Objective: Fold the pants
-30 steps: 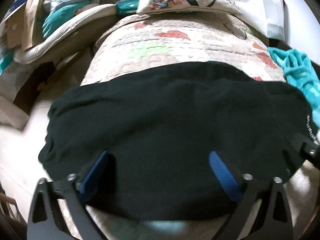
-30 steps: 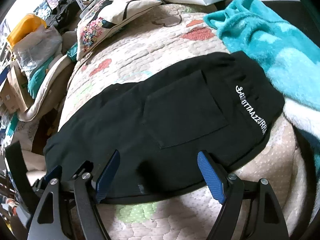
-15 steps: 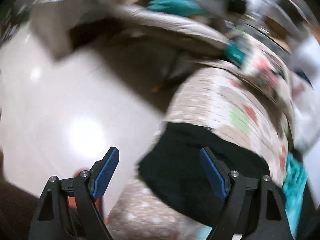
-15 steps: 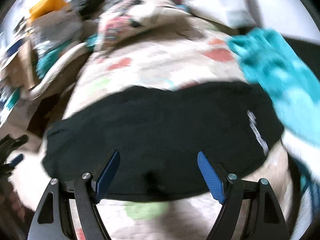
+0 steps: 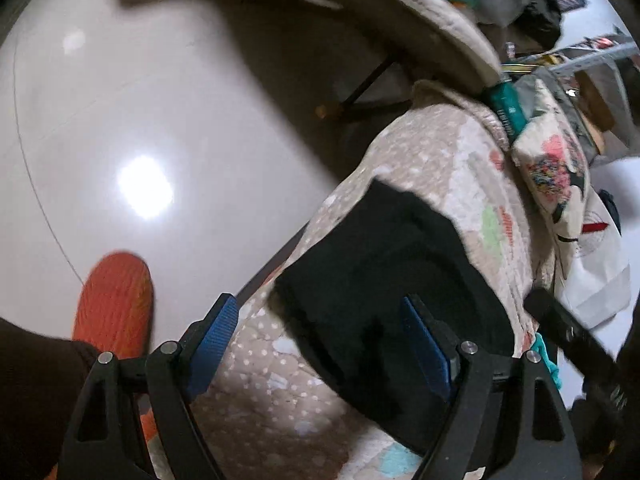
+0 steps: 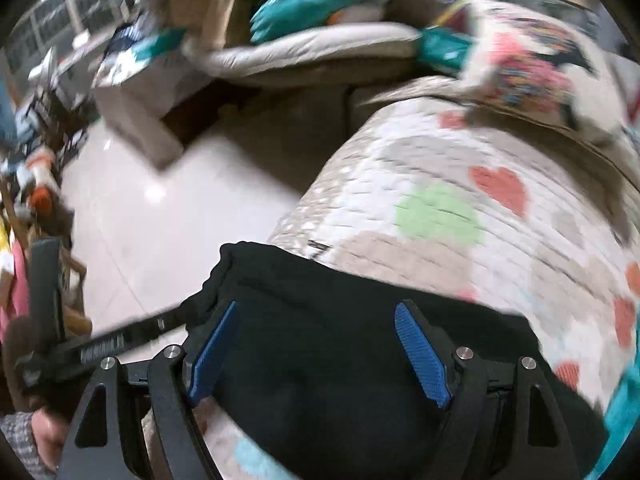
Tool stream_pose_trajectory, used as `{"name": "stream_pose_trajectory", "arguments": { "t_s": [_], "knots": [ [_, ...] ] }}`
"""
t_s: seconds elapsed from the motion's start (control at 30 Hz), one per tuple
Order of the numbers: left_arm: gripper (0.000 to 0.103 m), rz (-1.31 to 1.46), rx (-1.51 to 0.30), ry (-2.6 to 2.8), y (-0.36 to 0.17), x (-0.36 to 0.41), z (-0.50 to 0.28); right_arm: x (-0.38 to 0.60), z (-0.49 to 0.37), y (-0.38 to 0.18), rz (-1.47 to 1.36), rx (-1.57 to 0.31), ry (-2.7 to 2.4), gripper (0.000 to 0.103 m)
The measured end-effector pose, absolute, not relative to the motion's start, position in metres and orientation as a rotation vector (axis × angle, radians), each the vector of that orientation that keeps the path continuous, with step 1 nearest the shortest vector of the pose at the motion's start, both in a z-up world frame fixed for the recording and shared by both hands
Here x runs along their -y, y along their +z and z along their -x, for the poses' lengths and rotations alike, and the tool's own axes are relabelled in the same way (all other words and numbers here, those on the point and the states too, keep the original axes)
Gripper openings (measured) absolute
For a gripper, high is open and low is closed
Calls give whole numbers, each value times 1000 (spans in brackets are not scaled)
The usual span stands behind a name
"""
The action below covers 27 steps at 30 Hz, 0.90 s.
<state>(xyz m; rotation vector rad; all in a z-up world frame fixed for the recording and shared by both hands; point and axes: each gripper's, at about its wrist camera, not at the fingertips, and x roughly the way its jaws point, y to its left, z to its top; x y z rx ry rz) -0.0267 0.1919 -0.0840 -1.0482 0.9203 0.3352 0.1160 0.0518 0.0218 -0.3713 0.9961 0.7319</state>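
The black pants (image 5: 384, 276) lie folded into a flat block on the quilted bed cover (image 5: 448, 160). In the left wrist view my left gripper (image 5: 320, 344) is open and empty, hovering at the bed's left edge beside the pants' end. In the right wrist view the pants (image 6: 340, 360) fill the lower middle. My right gripper (image 6: 320, 348) is open and empty, just above the pants' left part. The left gripper shows there as a black bar (image 6: 112, 344) at the left.
A shiny pale floor (image 5: 120, 140) lies left of the bed. An orange slipper (image 5: 112, 304) is on the floor near the left gripper. A patterned pillow (image 6: 532, 68) and piled bedding (image 6: 304, 52) sit beyond the quilt (image 6: 440, 216). A teal towel (image 6: 624, 408) lies at the right.
Both grippers have swung left toward the pants' left end and the bed edge. The left gripper now looks over the floor. Both have stayed open and empty.
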Motion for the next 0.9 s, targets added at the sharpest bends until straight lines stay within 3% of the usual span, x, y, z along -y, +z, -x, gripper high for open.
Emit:
{"name": "stream_pose_trajectory", "arguments": {
  "t_s": [0.4,0.43,0.5,0.53,0.57,0.6,0.67,0.9],
  "knots": [
    [82,1152,-970,343,-118,-190,13,-169,-142,-45,709,-1097,873,81],
    [82,1152,-975,339,-118,-190,13,-174,-142,-50,726,-1108,885,75],
    [70,1149,-983,325,-117,-189,11,-182,-139,-60,742,-1145,904,57],
    [66,1136,-987,318,-114,-189,11,-183,-136,-63,741,-1158,912,38],
    [58,1126,-988,312,-112,-189,10,-184,-134,-64,737,-1165,920,27],
    [35,1128,-975,287,-109,-189,10,-184,-130,-63,732,-1156,921,25],
    [31,1113,-962,261,-99,-188,10,-181,-127,-57,700,-1150,918,20],
    [29,1086,-854,189,-62,-182,18,-142,-122,-6,513,-1067,895,18]
  ]
}}
